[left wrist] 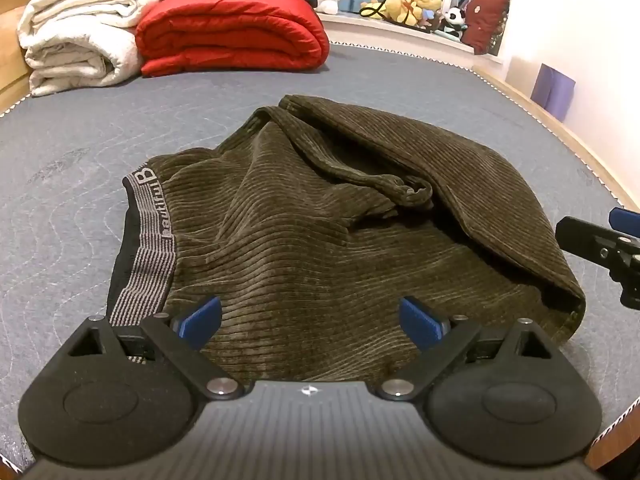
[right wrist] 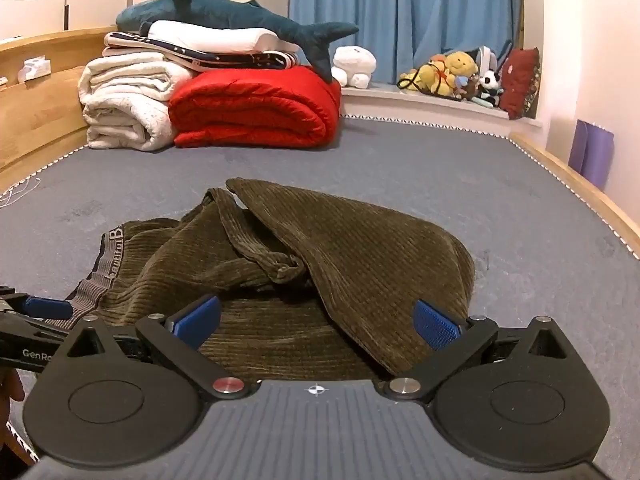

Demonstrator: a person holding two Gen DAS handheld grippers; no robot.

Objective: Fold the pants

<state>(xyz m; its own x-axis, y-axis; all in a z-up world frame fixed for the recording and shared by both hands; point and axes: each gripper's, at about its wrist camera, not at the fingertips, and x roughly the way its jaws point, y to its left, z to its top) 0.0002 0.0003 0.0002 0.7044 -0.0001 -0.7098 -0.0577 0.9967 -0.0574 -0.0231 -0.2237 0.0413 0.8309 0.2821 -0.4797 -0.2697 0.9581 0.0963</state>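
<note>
Lying bunched on the grey quilted mattress [left wrist: 80, 152], the olive-brown corduroy pants [left wrist: 304, 216] sit just ahead of both tools. Left gripper [left wrist: 310, 322] and right gripper [right wrist: 316, 324] each hover with 2 blue pads spread wide, holding nothing.

The pants [left wrist: 320, 216] are showing as thick olive corduroy, deeply ribbed and matt, with a striped knit elastic waistband [left wrist: 148, 248] along their left edge. The mattress [left wrist: 80, 168] is looking like grey quilted cloth, flat and dull, edged by a pale smooth wooden bed frame [right wrist: 576, 176]. The left gripper [left wrist: 310, 318] is wearing matt black plastic, bright metal pivot caps and textured blue pads [left wrist: 420, 320]; at the far edge a red quilt [right wrist: 256, 108] is glinting slightly
</note>
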